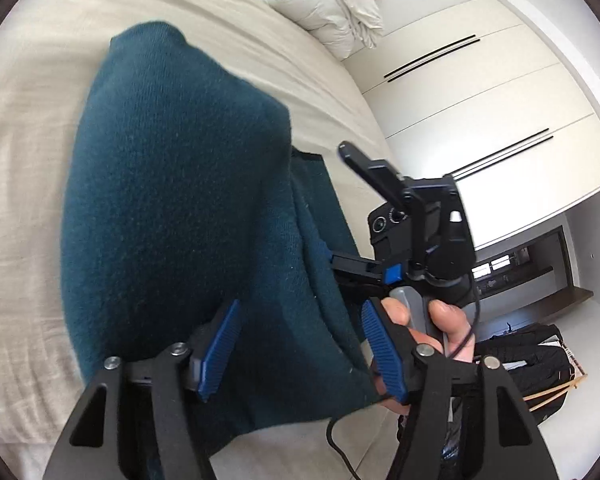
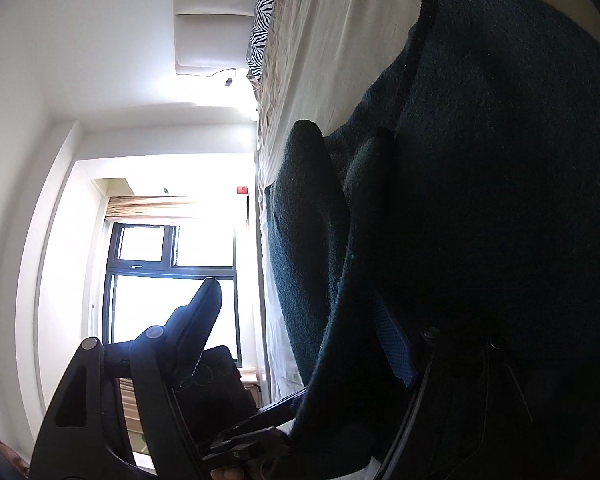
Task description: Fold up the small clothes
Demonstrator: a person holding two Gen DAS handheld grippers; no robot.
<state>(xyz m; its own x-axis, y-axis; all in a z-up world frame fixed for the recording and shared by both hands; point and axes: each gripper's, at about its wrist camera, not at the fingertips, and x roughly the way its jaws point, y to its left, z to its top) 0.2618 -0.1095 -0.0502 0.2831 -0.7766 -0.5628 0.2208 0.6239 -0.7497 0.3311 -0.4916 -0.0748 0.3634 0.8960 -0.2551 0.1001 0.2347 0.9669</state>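
Across the left wrist view, the teal knit garment (image 1: 172, 184) fills the centre, lying on the beige bedspread (image 1: 32, 128). Our left gripper (image 1: 300, 354) stands well open; cloth lies between the blue pads (image 1: 220, 344), which do not press it. At right of frame the hand (image 1: 432, 328) carries the right gripper (image 1: 364, 236).

Right wrist view, rolled sideways: the garment (image 2: 480, 200) fills the right half of the frame. Our right gripper (image 2: 300, 340) is spread wide, one finger (image 2: 204, 312) against the window (image 2: 172, 256), the other under cloth, nothing pinched.

We judge the fold just laid; both tools should lift clear without dragging the knit.
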